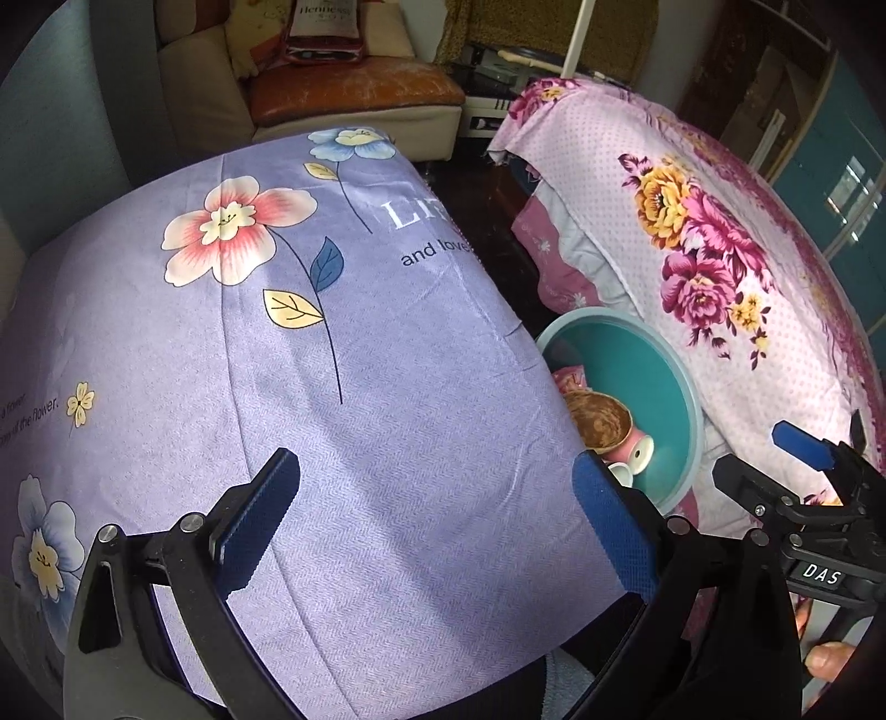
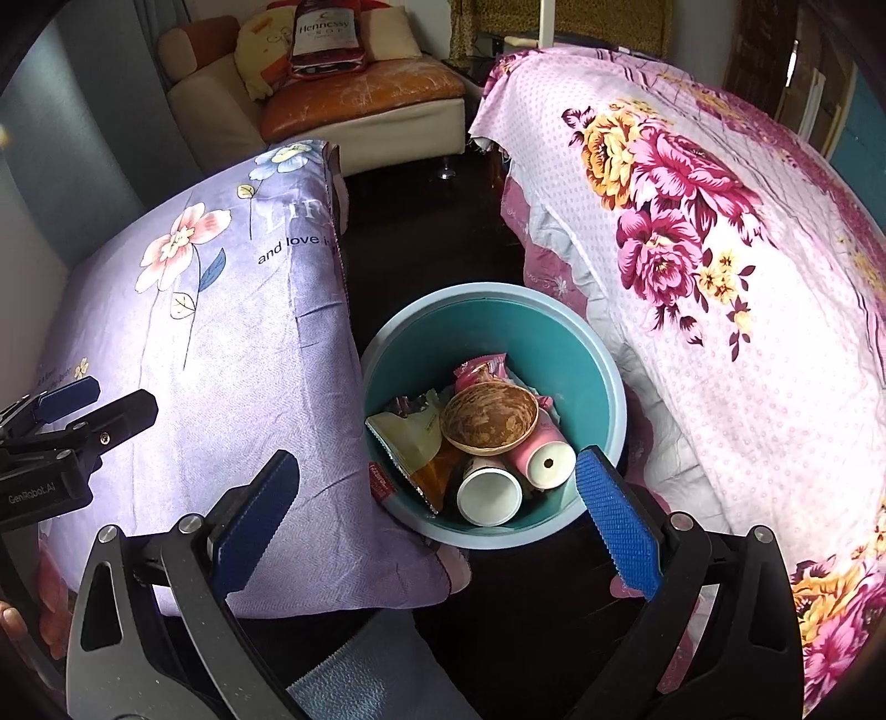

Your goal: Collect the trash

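Left wrist view: left gripper (image 1: 437, 515) hangs over the lilac cover (image 1: 277, 360), jaws wide apart, nothing between them. White print on the cover reads "LI…" with "and love" under it; small text at its left edge ends "of the flower." The bin (image 1: 653, 387) shows just right of the cover, half hidden by it; a brown shell (image 1: 598, 423) and a pink cup (image 1: 637, 451) lie inside. Right of the bin, the right gripper (image 1: 819, 459) carries a "DAS" tag. Far behind the bin, a red bag (image 1: 324, 27) reads "Hennessy".

Right wrist view: right gripper (image 2: 437, 498) is above the bin (image 2: 603, 354), jaws spread wide and empty. In the bin: the shell (image 2: 490, 418), hollow side down; the pink cup (image 2: 545, 454) lying tilted, base toward the camera; a white cup (image 2: 490, 495), mouth toward the camera; a yellow wrapper (image 2: 407, 437). Left of the bin, the left gripper (image 2: 83, 407) reads "GenRobot.AI".
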Demonstrator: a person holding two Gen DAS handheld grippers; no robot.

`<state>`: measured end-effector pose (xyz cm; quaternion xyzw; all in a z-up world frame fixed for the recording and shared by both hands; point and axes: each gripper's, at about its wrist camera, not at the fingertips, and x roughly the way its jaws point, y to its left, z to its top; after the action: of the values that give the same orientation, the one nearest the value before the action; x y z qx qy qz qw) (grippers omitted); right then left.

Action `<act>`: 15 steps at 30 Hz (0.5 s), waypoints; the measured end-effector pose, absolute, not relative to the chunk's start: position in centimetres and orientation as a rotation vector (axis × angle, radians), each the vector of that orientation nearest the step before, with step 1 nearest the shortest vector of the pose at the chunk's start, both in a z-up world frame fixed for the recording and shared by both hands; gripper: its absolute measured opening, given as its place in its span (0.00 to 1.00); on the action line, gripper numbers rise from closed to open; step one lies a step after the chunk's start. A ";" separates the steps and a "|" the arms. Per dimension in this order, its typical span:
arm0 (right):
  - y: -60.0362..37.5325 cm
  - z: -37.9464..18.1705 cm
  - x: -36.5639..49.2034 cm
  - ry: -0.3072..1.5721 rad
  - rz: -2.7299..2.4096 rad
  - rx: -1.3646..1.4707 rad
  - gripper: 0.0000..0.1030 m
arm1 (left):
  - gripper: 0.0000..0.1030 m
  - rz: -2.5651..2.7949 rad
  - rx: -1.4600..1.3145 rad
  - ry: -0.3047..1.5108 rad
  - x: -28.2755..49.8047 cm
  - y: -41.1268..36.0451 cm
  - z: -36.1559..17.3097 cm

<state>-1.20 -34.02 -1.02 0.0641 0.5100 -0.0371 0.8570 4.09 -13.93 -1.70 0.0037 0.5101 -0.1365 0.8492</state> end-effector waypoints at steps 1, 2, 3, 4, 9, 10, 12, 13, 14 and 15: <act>-33.8 -0.9 -1.2 1.070 -0.077 0.131 0.93 | 0.96 -0.285 0.006 1.066 4.0 -13.8 -1.6; -33.7 -0.8 -1.3 1.068 -0.075 0.128 0.93 | 0.96 -0.284 0.005 1.057 3.9 -13.6 -1.4; -33.5 -0.7 -1.2 1.067 -0.072 0.126 0.93 | 0.96 -0.284 0.003 1.048 3.8 -13.5 -1.2; -33.4 -0.7 -1.2 1.065 -0.067 0.125 0.93 | 0.96 -0.284 0.002 1.038 3.7 -13.4 -1.1; -32.8 -0.8 -1.1 1.070 -0.061 0.116 0.93 | 0.96 -0.281 -0.001 1.003 3.4 -13.0 -0.6; -32.7 -0.8 -1.1 1.071 -0.062 0.117 0.93 | 0.96 -0.281 -0.001 0.999 3.3 -13.0 -0.6; -32.8 -1.0 -1.0 1.071 -0.067 0.123 0.93 | 0.96 -0.263 0.018 0.983 3.1 -13.1 -0.6; -32.9 -1.1 -0.9 1.072 -0.070 0.126 0.93 | 0.96 -0.257 0.028 0.979 3.1 -13.2 -0.6; -33.1 -1.2 -0.9 1.074 -0.073 0.129 0.93 | 0.96 -0.258 0.033 0.979 3.1 -13.2 -0.7; -33.2 -1.3 -0.8 1.076 -0.076 0.132 0.93 | 0.96 -0.260 0.035 0.981 3.2 -13.2 -0.8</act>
<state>-0.84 -33.24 -1.32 0.0629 0.5119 -0.0360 0.8560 3.16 -13.23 -0.82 0.0168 0.4697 -0.1243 0.8738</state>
